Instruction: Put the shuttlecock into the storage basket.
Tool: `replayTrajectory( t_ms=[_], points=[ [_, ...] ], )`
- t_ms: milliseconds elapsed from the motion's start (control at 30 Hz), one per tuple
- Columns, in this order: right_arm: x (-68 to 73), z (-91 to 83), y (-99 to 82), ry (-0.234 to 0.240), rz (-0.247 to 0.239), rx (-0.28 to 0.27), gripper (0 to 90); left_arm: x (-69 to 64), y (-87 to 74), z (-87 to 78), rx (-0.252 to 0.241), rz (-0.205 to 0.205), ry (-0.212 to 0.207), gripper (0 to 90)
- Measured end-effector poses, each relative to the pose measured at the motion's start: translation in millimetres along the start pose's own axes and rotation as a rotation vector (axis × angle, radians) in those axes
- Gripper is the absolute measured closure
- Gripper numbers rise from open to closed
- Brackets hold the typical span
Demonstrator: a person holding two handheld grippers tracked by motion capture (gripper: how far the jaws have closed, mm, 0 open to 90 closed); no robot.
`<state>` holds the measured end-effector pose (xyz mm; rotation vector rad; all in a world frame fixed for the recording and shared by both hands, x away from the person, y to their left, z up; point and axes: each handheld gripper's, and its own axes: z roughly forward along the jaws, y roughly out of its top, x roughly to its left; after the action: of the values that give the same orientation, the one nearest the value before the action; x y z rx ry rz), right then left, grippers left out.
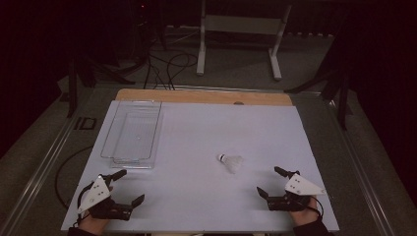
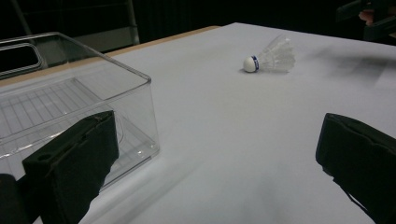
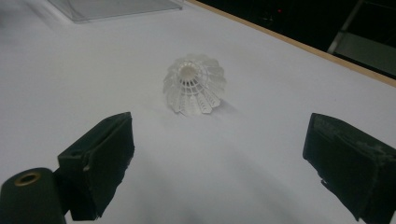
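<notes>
1. Our right tool (image 1: 278, 183) has its jaws apart; the shuttlecock (image 1: 231, 162) lies on the counter (image 1: 196, 196) just ahead of it, skirt toward the tool.
2. Our left tool (image 1: 120, 187), also apart, sits beside the clear bin (image 1: 132, 132), farther from the shuttlecock.

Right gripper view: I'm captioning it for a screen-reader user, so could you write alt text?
A white plastic shuttlecock lies on a white table, skirt toward the camera, ahead of the open right claw. A clear container sits at the far edge.
</notes>
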<state>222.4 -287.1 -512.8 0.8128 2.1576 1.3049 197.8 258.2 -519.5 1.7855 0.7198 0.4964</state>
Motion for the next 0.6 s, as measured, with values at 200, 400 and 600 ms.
replayTrajectory(
  t_ms=[200,400,600],
  points=[
    [-0.9,-1.9,0.9,-0.003,0.013,-0.01,8.9,0.5,1.9,-1.5,-0.014,-0.007,-0.002,0.0],
    [-0.3,-1.6,2.2,-0.002,0.009,-0.018,8.9,1.3,7.2,-2.8,-0.025,-0.017,0.0,0.0],
    [0.2,-2.3,3.1,-0.003,-0.002,-0.021,8.9,-0.4,18.9,-2.3,0.013,0.002,0.018,0.0]
  ],
)
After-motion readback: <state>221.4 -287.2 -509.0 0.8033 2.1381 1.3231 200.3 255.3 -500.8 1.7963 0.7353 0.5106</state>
